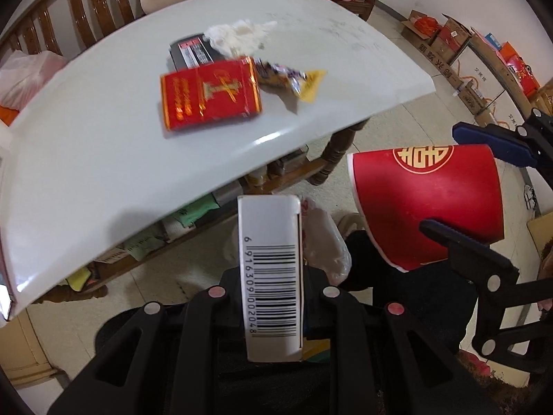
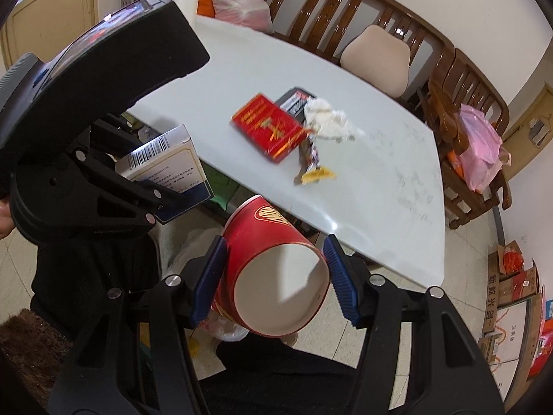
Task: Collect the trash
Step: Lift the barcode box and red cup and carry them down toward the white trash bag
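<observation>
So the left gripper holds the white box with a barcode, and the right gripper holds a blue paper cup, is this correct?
Not quite: the paper cup is red, not blue; only the pads of the right gripper are blue. The right wrist view shows this. The left gripper does hold the white box with a barcode.

A home dining room: white table (image 2: 380,180), carved wooden chairs (image 2: 459,110), tiled floor (image 1: 408,128), cardboard boxes (image 1: 446,38) along the wall.
</observation>
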{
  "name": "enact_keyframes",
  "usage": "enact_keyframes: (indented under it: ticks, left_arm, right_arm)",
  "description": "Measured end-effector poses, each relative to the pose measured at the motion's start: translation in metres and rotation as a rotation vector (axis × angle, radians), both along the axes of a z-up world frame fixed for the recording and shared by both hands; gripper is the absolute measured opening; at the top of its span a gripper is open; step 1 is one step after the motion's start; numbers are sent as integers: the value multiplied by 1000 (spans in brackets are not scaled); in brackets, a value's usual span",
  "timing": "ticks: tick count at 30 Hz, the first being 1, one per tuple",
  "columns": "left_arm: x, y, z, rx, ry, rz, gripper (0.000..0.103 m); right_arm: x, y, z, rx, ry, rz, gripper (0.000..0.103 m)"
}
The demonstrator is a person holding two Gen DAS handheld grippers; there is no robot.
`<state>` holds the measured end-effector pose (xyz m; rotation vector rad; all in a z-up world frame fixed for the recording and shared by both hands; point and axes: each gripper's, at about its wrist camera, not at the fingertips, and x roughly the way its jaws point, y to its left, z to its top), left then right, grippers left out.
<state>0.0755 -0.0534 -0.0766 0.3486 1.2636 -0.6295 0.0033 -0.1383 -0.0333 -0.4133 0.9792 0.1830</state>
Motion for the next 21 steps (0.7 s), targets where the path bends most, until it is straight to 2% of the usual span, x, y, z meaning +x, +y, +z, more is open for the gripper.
enact_keyframes:
  ticks: [21]
  left_arm:
    - [-19,-10,-120,29,147,-35,20]
  right_arm:
    - [2,-13,-102,14,138,-83,58]
